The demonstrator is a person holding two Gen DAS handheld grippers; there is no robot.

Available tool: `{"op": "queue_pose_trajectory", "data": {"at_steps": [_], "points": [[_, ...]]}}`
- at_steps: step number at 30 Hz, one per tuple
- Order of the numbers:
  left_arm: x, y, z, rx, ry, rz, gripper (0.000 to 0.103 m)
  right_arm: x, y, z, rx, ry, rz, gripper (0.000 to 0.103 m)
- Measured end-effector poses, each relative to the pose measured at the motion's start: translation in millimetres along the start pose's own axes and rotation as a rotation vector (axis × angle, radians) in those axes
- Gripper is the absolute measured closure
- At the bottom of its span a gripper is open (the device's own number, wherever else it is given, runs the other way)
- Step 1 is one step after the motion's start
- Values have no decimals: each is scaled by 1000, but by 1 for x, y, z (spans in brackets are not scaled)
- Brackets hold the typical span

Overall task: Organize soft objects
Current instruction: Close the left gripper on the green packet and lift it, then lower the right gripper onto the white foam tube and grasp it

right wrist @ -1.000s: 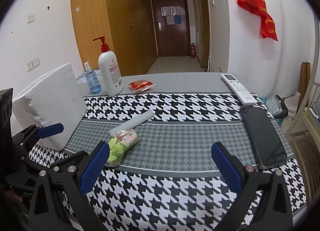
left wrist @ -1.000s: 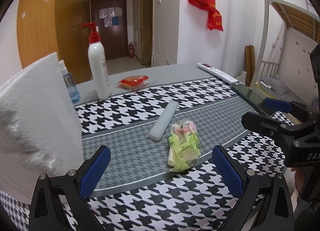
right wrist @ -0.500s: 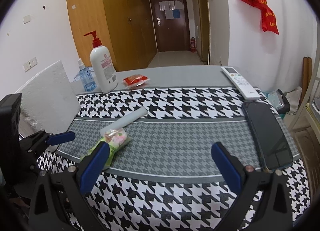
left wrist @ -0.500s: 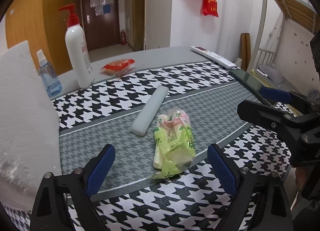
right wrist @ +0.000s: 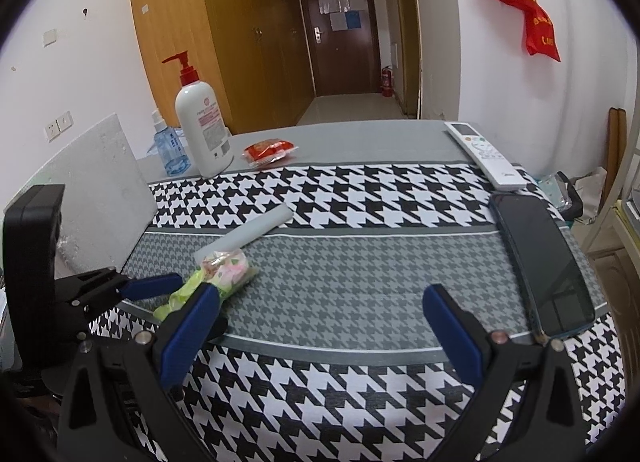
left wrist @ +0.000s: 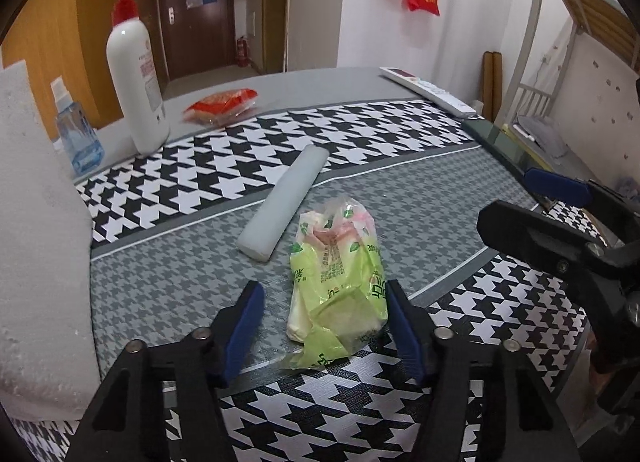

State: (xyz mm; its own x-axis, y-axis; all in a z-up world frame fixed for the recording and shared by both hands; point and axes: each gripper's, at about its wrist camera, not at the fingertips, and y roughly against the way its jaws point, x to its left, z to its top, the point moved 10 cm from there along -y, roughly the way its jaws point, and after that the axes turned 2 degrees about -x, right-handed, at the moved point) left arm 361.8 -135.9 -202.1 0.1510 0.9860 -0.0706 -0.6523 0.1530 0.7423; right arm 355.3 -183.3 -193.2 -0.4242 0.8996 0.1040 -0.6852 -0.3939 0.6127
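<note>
Left tool has just been narrowing around the green packet; its right pad touches the wrapper, its left pad stands clear. Just beyond the packet lies a white roll on the tabletop. Right tool gapes wide, empty.

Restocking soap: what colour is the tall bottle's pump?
Red, on the white pump bottle; clearest in the left wrist view.
</note>
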Motion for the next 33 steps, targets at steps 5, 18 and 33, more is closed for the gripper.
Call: {"op": "queue_pose_trajectory", "data": {"at_steps": [5, 18, 33], "points": [[2, 0, 0, -4, 9, -8, 55, 3, -3, -2, 9, 4, 7, 0], [7, 24, -4, -51, 4, -11, 73, 16, -5, -3, 26, 11, 13, 0], [48, 61, -15, -118, 26, 77, 73, 65, -23, 2, 69, 83, 48, 0]]}}
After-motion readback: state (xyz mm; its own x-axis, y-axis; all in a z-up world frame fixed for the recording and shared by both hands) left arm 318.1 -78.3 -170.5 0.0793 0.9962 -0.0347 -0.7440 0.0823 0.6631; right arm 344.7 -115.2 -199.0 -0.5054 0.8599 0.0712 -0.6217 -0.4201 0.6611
